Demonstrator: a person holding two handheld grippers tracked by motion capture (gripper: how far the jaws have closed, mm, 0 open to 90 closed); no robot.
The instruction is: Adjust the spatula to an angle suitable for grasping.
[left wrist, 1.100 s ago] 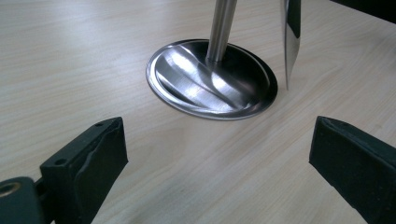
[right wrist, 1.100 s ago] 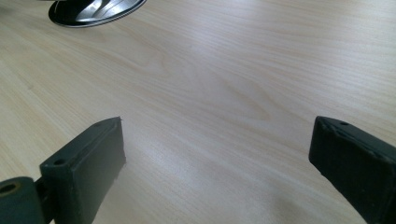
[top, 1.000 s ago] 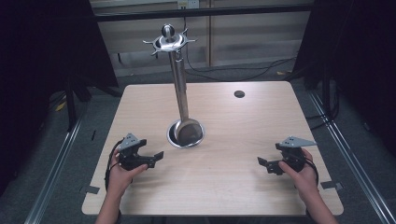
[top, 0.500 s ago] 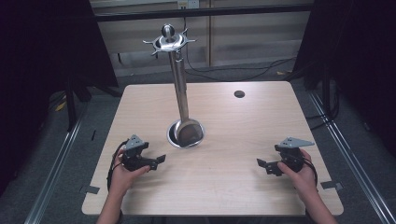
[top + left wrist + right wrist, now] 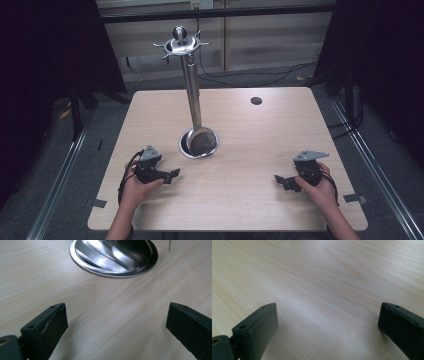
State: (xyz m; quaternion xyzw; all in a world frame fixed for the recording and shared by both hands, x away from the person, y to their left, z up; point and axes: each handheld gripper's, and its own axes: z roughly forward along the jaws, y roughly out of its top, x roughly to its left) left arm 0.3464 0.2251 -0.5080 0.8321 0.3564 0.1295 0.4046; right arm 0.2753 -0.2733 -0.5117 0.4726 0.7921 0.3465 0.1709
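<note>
A tall metal stand (image 5: 191, 80) rises from a round shiny base (image 5: 199, 142) near the middle of the wooden table (image 5: 250, 130); a crown of short hooks (image 5: 181, 44) tops it, and nothing hangs there. My left gripper (image 5: 172, 174) rests low at the front left, held in a hand, jaws open and empty, pointing right. In the left gripper view the stand's base (image 5: 113, 256) lies just ahead of the wide-apart jaws of the left gripper (image 5: 116, 322). My right gripper (image 5: 280, 181) sits at the front right, open, pointing left. In the right gripper view the right gripper (image 5: 328, 322) holds nothing, with bare wood beyond.
A small dark round hole (image 5: 256, 100) marks the table's far right part. Metal rails (image 5: 367, 155) run along the floor on both sides. Cables (image 5: 260, 77) lie on the floor behind the table.
My left gripper has slid a little to the right and toward the stand's base. The right gripper has barely moved.
</note>
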